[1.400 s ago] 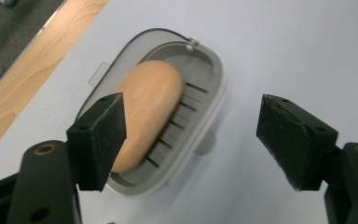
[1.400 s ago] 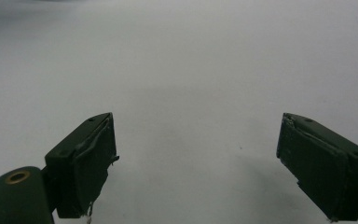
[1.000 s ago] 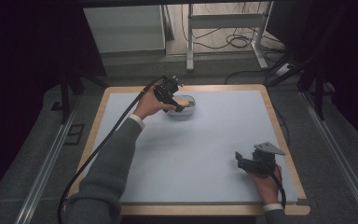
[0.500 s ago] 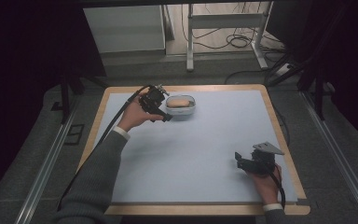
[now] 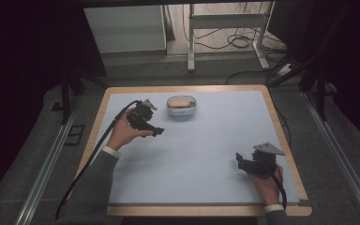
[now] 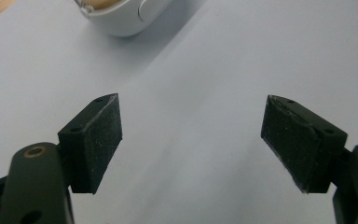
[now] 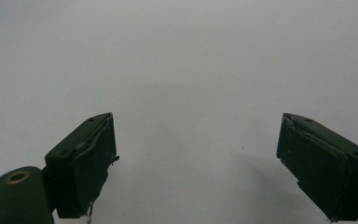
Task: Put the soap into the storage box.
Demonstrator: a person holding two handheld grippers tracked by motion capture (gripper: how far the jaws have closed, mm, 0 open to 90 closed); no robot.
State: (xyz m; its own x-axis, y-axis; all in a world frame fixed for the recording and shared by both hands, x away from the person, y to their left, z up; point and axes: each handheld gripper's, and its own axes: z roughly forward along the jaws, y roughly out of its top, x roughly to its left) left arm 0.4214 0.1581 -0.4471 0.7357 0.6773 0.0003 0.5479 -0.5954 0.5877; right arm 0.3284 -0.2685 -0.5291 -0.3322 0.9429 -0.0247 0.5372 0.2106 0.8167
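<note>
The left tool (image 5: 157, 132) sits in the person's left hand (image 5: 124, 133) over the pale blue mat, just to the left of and a little nearer the person than the white bowl (image 5: 181, 106), apart from it. Its pads (image 6: 95, 140) stand spread wide with nothing between them, only bare mat below; in the left gripper view the bowl (image 6: 123, 16) lies ahead and to the upper left, something tan resting inside it. The bowl itself stands on the counter (image 5: 272, 117) near its far edge, roughly midway across. Well to the right of the bowl and much closer to the person, the right tool (image 5: 239, 161) rests low over the mat in the right hand (image 5: 265, 180). Its pads (image 7: 91, 161) are likewise spread wide and hold nothing.
</note>
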